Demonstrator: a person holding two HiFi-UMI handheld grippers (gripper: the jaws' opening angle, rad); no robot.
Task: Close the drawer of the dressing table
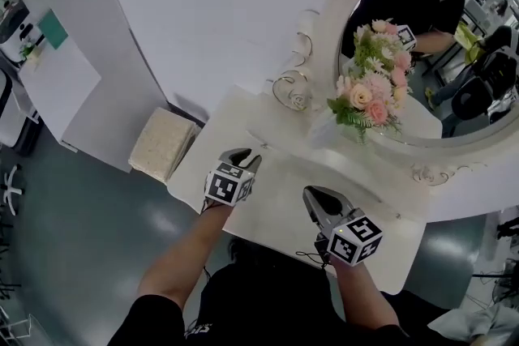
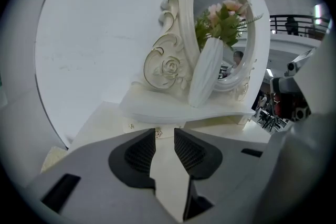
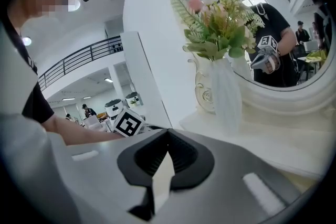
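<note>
The white dressing table (image 1: 268, 215) carries a raised shelf (image 2: 173, 107) under an oval mirror (image 1: 462, 20). Below the shelf sits a small drawer front with a round knob (image 2: 158, 134); it looks flush with the front beside it. My left gripper (image 1: 247, 160) hangs over the tabletop pointing at that knob (image 2: 165, 136), a short way from it. Its jaws are open with nothing between them. My right gripper (image 1: 313, 195) is further right above the table. Its pads meet at the tips (image 3: 167, 136), shut on nothing.
A white ribbed vase of pink flowers (image 1: 369, 97) stands on the shelf before the mirror, next to a scrolled ornament (image 1: 293, 89). A beige cushioned stool (image 1: 162, 143) sits on the grey floor left of the table. A white wall rises behind.
</note>
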